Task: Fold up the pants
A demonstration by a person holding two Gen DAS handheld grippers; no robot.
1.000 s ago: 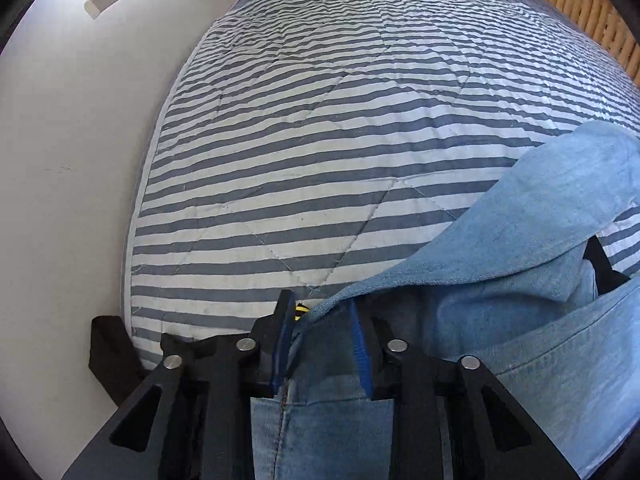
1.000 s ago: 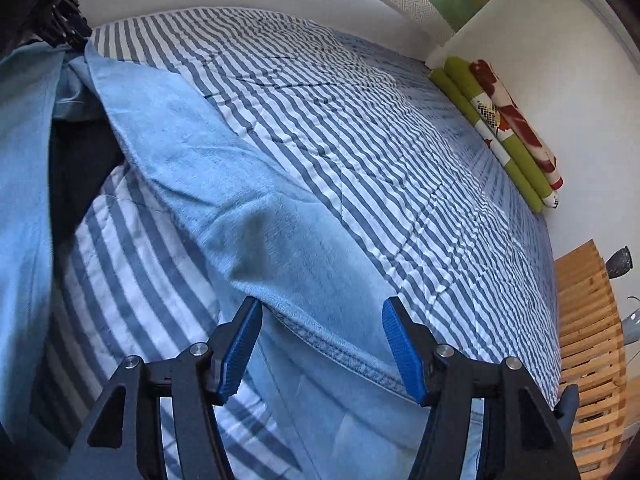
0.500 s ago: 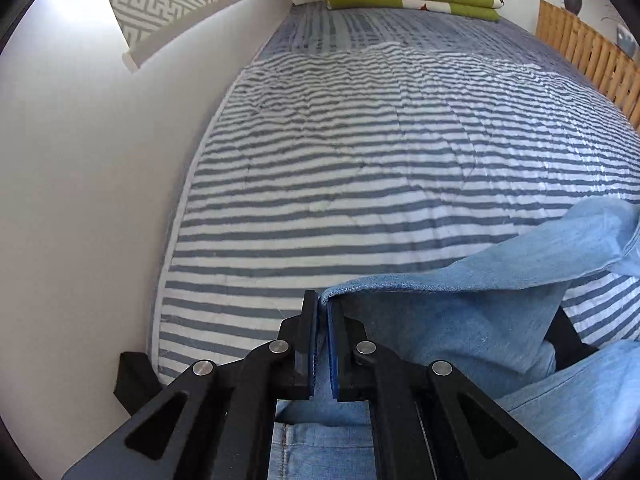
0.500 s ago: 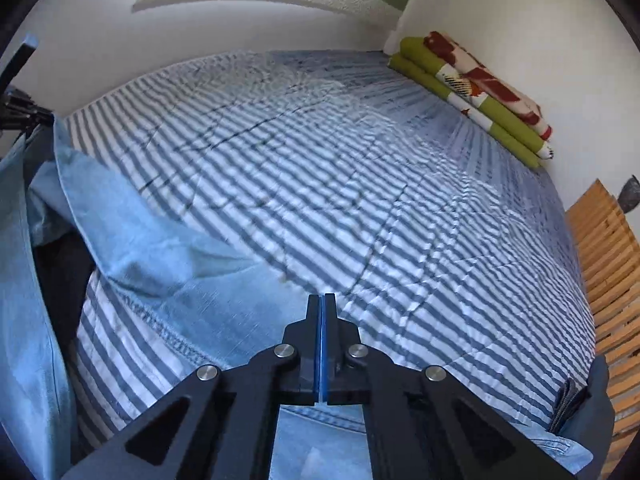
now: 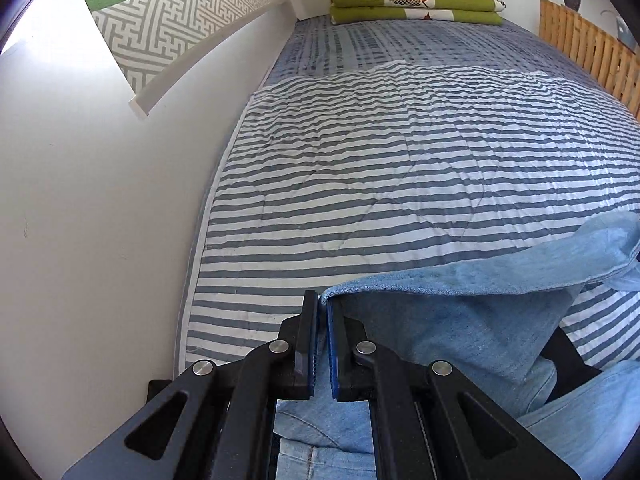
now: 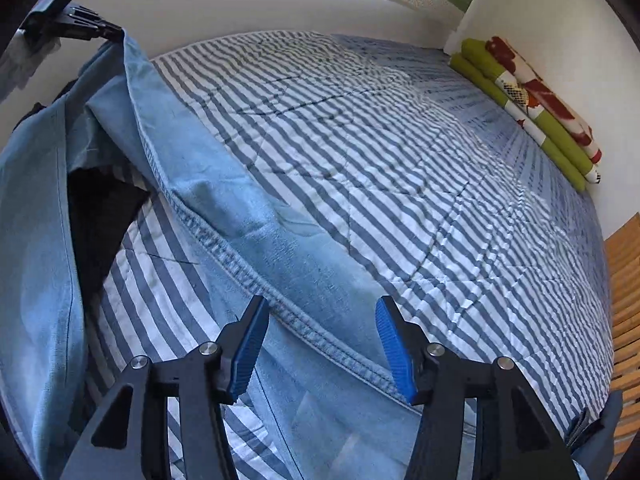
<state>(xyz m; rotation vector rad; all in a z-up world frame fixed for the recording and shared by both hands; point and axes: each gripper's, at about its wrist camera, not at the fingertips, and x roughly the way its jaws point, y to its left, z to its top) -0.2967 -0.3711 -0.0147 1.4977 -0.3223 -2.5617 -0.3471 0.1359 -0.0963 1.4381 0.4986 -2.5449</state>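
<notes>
My left gripper [image 5: 323, 340] is nearly closed, pads pinching the folded edge of the jeans [image 5: 452, 320]; a thin strip of denim shows between the blue pads. The cloth rises from that pinch and drapes off to my right, with more denim hanging below the fingers. My right gripper [image 6: 320, 344] stands wide, both blue pads apart, holding nothing. The stitched hem [image 6: 256, 276] of a jeans leg runs diagonally through the gap between its fingers, lying on the quilt [image 6: 400, 160]; I cannot tell whether the pads touch the cloth.

From the right wrist view, that leg runs up and left toward the left gripper [image 6: 76, 24], seen at the top-left corner with denim at its tip. A second fold of denim hangs down the left side, with a dark shape behind it that I cannot identify.

Beyond the jeans the striped quilt [image 5: 400, 168] covers the bed. White wall [image 5: 100, 200] borders it on the left, with a patterned panel [image 5: 168, 28] above. Folded green blankets [image 5: 416, 2] sit stacked at the far end. A wooden slatted rail [image 5: 588, 56] lines the bed's right side.
</notes>
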